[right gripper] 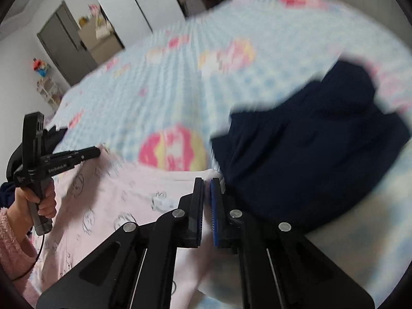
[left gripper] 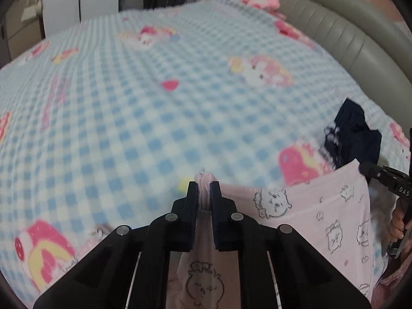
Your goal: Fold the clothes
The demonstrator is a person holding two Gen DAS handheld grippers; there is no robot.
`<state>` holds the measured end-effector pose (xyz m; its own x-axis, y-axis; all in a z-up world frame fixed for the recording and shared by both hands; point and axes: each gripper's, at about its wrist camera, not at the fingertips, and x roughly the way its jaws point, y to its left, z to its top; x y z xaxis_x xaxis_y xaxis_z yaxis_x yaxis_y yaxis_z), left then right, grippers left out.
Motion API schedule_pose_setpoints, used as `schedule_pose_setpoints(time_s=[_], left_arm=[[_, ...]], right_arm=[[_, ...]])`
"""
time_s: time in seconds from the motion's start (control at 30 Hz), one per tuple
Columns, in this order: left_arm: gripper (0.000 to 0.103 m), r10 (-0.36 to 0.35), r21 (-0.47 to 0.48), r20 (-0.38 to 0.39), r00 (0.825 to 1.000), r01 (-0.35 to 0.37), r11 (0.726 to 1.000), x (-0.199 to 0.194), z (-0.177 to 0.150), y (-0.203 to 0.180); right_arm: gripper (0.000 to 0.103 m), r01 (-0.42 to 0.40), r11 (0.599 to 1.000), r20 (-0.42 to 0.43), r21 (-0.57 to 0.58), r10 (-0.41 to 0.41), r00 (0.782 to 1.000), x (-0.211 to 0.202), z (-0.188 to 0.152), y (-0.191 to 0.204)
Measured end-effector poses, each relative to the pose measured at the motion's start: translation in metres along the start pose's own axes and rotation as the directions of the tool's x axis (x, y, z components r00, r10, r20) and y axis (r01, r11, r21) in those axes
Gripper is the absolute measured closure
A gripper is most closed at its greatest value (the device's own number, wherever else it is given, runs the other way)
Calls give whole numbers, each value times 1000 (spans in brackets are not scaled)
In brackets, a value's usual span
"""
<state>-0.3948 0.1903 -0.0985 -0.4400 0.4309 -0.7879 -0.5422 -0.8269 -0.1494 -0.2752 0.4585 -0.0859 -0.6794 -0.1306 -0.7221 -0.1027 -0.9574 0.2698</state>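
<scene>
A pale pink garment [left gripper: 322, 211] printed with cartoon animals hangs stretched between both grippers above the bed. My left gripper [left gripper: 204, 188] is shut on a bunched corner of it. My right gripper [right gripper: 206, 184] is shut on the opposite corner of the pink garment [right gripper: 123, 195]. In the left wrist view the right gripper [left gripper: 386, 177] shows at the far right edge; in the right wrist view the left gripper [right gripper: 87, 153] is at the left, held by a hand [right gripper: 45, 200] in a pink fuzzy sleeve. A dark navy garment [right gripper: 309, 141] lies crumpled on the bed, just right of my right gripper.
The bed carries a blue-and-white checked blanket [left gripper: 144, 108] with pink cartoon prints. A grey padded headboard [left gripper: 342, 31] curves along the right. A pink plush toy [left gripper: 260, 0] sits at the far end. A grey door [right gripper: 67, 43] and a small shelf [right gripper: 47, 90] stand beyond the bed.
</scene>
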Motion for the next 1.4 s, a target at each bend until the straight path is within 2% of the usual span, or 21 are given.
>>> schedule_pose_setpoints(time_s=[0.07,0.13,0.2,0.23,0.27,0.3,0.33,0.37,0.4,0.5,0.67,0.7,0.77,0.83,0.93,1.0,1.03,1.13,1.23,1.3,1.4], left_arm=[[93,42,6,-27,999,-41,999,17,2,-1],[90,55,-1,-88,995,-55,998,34,-6,2],[86,50,-20,-124,991,-53,998,43,-11,6],[79,36,-37,-117,993,-41,998,40,-10,8],[63,4,-62,-110,994,-10,998,36,-10,11],[55,-10,-69,-106,994,2,998,33,-11,14],[48,-10,-67,-106,994,2,998,31,-13,16],[48,-9,-64,-105,994,3,998,29,-15,17],[48,-9,-62,-104,995,3,998,27,-16,19],[48,-3,-55,-98,995,-3,998,21,-21,23],[49,5,-76,-77,997,-10,997,23,-18,17],[55,2,-73,-69,998,-7,997,21,-17,16],[72,-5,-67,-52,999,1,998,16,-16,14],[72,-11,-61,-36,999,9,998,12,-15,12],[72,-20,-51,-12,1000,20,998,6,-13,9],[92,-27,-45,5,1000,27,999,2,-12,8],[92,-30,-41,13,999,31,999,0,-11,7],[94,-40,-31,37,998,41,999,-6,-10,4],[94,-40,-63,66,997,44,997,-7,-8,8],[94,-31,-80,32,999,34,996,8,-9,9],[84,0,-80,-65,998,-5,997,43,-12,4]], right_arm=[[101,37,999,15,8,-37,999,0,3,-6],[101,55,997,-33,48,-53,998,15,1,-18],[99,8,994,-104,109,3,995,25,-5,-27],[96,-36,990,-110,139,52,993,22,-8,-28],[89,-87,985,-106,148,104,989,19,-7,-25],[79,-126,983,-107,136,141,984,17,-6,-21],[60,-140,983,-109,114,153,982,17,-6,-15],[51,-155,984,-112,93,165,980,17,-6,-10],[51,-162,984,-123,80,171,978,21,-6,-5],[51,-152,986,-175,71,162,971,40,-11,6],[66,-125,991,-180,43,130,975,43,-11,8],[66,-119,992,-181,38,124,976,44,-11,8],[66,-111,993,-190,39,116,975,48,-13,6],[66,-120,991,-210,62,131,969,53,-13,-3],[66,-114,993,-174,41,119,978,44,-11,1],[91,-109,994,-149,28,112,982,37,-9,4],[98,-107,994,-137,21,109,985,34,-8,6],[99,-99,995,-100,0,98,990,25,-5,10],[100,-76,997,-58,-19,75,995,15,-3,12],[100,-21,1000,-40,-21,21,999,13,-3,7],[100,22,1000,-101,13,-21,995,33,-10,-6]])
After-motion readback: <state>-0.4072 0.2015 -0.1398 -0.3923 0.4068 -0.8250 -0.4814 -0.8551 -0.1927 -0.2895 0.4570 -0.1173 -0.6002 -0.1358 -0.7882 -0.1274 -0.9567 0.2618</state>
